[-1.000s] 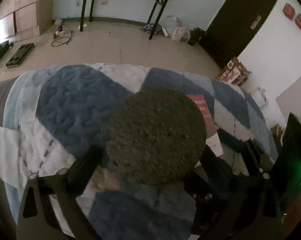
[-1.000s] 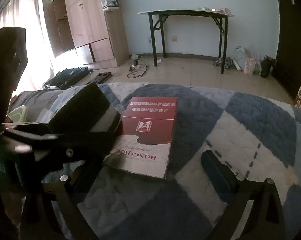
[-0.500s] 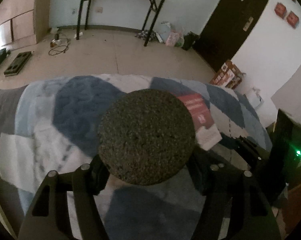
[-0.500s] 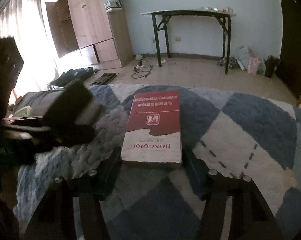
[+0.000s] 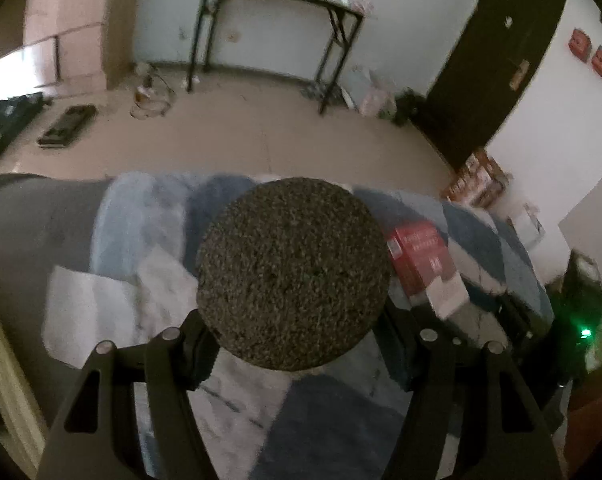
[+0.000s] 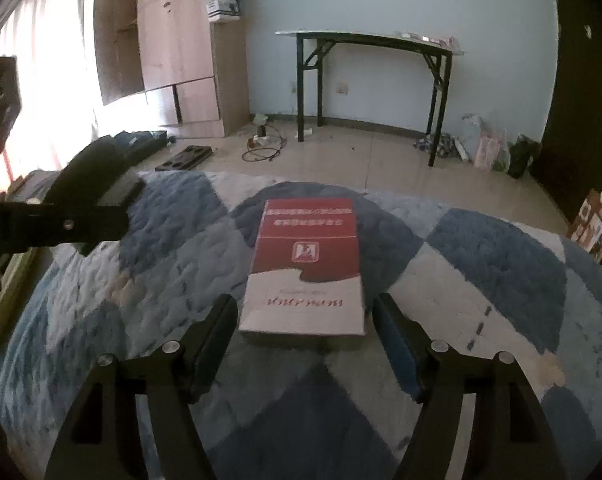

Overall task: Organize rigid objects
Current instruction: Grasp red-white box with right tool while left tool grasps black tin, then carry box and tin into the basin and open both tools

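Observation:
A round, dark, speckled disc point(image 5: 293, 274) fills the middle of the left wrist view. My left gripper point(image 5: 295, 336) is shut on it, holding it above the blue and white blanket point(image 5: 149, 224). A red and white box point(image 6: 307, 256) lies flat on the blanket point(image 6: 481, 260); it also shows beside the disc as the red box point(image 5: 421, 256). My right gripper point(image 6: 303, 308) straddles the box's near white end. Its jaws are opening, with a narrow gap on each side. A dark part of the left tool point(image 6: 61, 220) reaches in from the left edge.
The blanket covers a bed whose far edge drops to a tiled floor. Beyond it are a black folding table point(image 6: 373, 40), a wooden wardrobe point(image 6: 173, 40), a dark door point(image 5: 493, 60), cables and bags along the wall, and dark trays point(image 6: 185, 156) on the floor.
My left gripper closed on the disc and lifted it off the blanket. My right gripper came up to the box, squeezed its near end, straightening it, then widened again.

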